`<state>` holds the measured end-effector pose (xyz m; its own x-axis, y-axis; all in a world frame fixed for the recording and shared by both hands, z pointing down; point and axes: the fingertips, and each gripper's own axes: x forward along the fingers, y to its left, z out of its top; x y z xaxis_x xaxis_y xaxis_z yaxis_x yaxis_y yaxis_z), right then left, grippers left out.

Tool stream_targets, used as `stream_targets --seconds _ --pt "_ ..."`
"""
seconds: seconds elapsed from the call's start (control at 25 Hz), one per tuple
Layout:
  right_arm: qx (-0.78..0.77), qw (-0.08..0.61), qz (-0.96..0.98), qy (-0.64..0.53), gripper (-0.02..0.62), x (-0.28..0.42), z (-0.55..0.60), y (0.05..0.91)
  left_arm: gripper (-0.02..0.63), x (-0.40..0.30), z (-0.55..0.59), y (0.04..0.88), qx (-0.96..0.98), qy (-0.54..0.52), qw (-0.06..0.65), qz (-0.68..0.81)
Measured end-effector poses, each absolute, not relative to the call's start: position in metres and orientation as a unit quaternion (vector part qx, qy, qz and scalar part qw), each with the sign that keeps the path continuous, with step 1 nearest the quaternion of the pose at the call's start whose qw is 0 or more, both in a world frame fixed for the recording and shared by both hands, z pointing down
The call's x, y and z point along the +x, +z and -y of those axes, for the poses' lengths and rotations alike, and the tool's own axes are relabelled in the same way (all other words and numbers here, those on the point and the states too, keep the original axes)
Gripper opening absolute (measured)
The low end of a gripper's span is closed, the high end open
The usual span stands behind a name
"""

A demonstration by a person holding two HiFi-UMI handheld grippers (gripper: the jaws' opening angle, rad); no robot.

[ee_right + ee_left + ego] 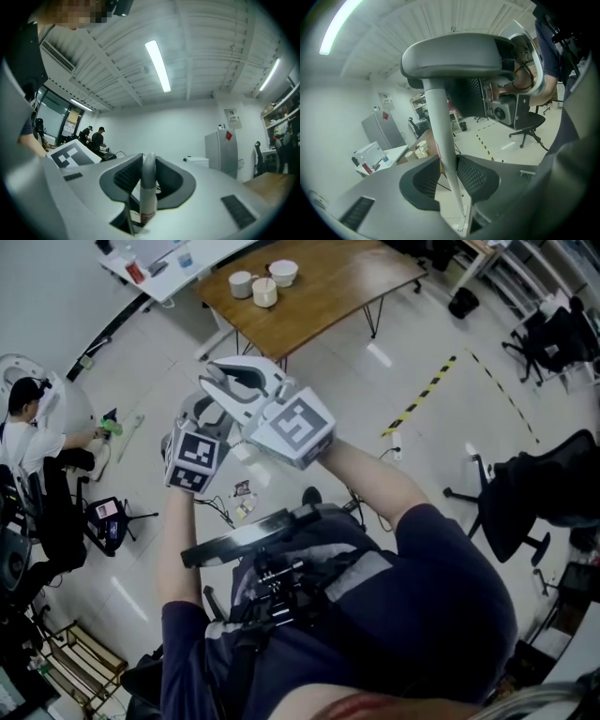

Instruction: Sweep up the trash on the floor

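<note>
Grey plastic, light, stiff and probably slick: my left gripper (449, 173) clamps a long pole (436, 117) partway down, my right gripper (148, 176) clamps a second pole (147, 201) near its rounded tip, above trash (246, 510) on the floor (469, 437).

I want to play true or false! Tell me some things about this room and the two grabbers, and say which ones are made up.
1. On the wooden table stand white cups. True.
2. The right gripper is empty. False: its jaws are shut on a grey handle.
3. Bits of trash lie on the floor. True.
4. The floor tape is red and white. False: it is striped yellow and black.
5. The left gripper grips a pale pole. True.
</note>
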<state>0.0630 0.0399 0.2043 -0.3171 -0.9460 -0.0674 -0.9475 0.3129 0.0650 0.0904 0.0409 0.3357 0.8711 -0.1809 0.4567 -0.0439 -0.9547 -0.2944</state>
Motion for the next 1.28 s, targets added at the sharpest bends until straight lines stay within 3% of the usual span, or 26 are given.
stream_targets --seconds 0.36,1.28 --pt "-0.561 0.023 -0.827 0.029 0.106 0.129 -0.030 0.221 0.106 0.156 -0.027 0.354 -0.948 -0.275 0.127 -0.099" --pt "-0.584 -0.022 -0.810 -0.048 0.104 0.159 0.111 0.288 0.104 0.180 0.099 0.419 -0.952 -0.286 0.073 -0.080"
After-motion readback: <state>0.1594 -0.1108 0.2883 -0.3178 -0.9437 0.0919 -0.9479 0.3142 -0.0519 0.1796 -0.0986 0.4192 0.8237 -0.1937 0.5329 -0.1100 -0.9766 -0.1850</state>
